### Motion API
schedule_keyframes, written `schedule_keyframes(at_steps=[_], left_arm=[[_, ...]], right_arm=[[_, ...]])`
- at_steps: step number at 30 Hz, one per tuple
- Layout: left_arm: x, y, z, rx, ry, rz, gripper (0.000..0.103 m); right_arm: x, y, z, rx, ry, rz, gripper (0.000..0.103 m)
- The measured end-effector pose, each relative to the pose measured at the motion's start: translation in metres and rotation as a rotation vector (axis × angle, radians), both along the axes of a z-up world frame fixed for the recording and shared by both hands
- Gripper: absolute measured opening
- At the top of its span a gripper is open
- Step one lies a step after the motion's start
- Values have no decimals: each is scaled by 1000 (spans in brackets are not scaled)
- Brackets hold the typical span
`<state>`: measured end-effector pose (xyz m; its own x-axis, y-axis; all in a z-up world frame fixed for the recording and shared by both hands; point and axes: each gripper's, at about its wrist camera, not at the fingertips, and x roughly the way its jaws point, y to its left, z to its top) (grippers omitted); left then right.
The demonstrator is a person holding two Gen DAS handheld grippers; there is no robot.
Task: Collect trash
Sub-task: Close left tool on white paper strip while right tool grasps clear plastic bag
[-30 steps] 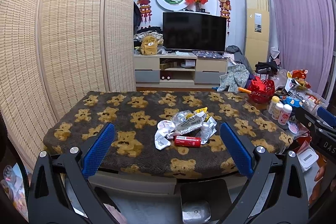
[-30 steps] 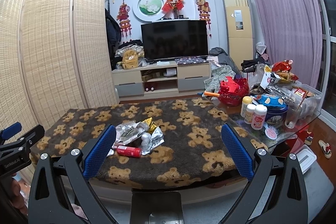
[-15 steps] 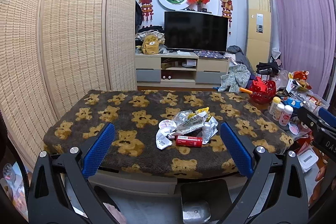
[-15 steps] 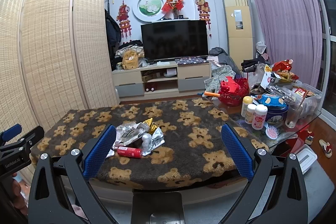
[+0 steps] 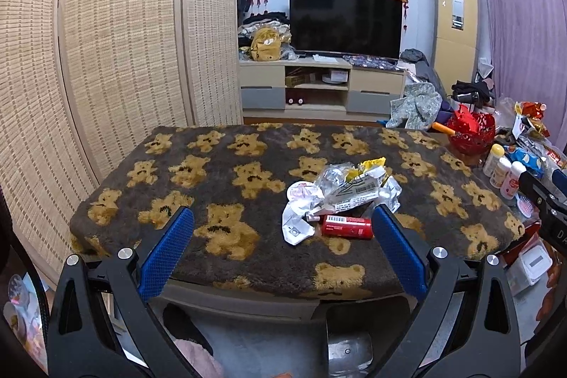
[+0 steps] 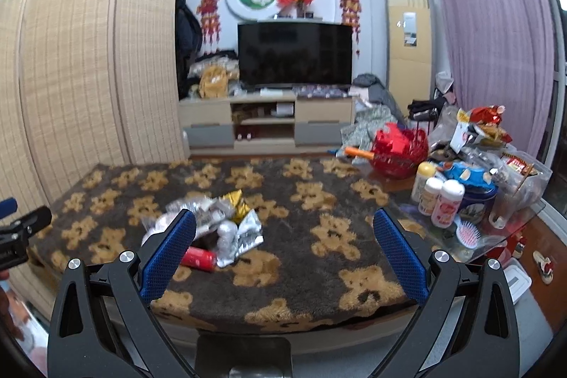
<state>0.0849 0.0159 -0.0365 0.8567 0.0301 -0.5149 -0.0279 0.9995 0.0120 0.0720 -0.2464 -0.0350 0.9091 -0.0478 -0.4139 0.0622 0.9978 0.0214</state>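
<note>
Ahead of the left claw (image 5: 281, 248), between its two blue fingers and slightly toward the right one, lies the trash pile (image 5: 340, 197): crumpled silver and white wrappers, a scrap of yellow foil (image 5: 372, 163), and a small red can (image 5: 346, 226) on its side at the pile's near edge. Everything is heaped in one spot on the bear-print surface (image 5: 226, 172), which judging by the task makes it a single patch to clear rather than a scatter to chase. The can rests against the wrappers, nearest the claw, so it looks the easiest first pick; the loose foil behind it would likely crush and slip under a pinch.

The left claw is spread wide and holds nothing, hanging off the near edge of the surface and well apart from the pile, probably to frame the heap before closing in. The right claw (image 6: 283, 248) is also wide and empty; from its side the pile (image 6: 219, 222) sits ahead and to the left, partly behind its left finger (image 6: 166, 257), with the can (image 6: 198, 259) just beside that finger's tip in view.

Farther right of both claws, bottles (image 6: 441, 197), a red basket (image 6: 398, 151) and a hairbrush (image 6: 467, 234) crowd a glass side table, apart from the trash. No bin is clearly visible.
</note>
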Motion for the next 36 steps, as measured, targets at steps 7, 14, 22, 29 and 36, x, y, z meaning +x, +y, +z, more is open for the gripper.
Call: schedule_keyframes(at_steps=[7, 14, 22, 29, 36], left_arm=[[48, 8, -43, 9, 106, -5, 95], [90, 14, -77, 13, 186, -36, 95], [136, 18, -116, 7, 276, -61, 93], [171, 10, -147, 20, 340, -98, 76], [188, 12, -165, -9, 381, -105, 62]], right_arm=[[48, 6, -45, 15, 108, 26, 100], [93, 11, -82, 63, 188, 76, 100], [137, 30, -121, 95, 268, 161, 100], [165, 42, -142, 122, 305, 218, 81], [190, 51, -153, 124, 324, 250, 58]])
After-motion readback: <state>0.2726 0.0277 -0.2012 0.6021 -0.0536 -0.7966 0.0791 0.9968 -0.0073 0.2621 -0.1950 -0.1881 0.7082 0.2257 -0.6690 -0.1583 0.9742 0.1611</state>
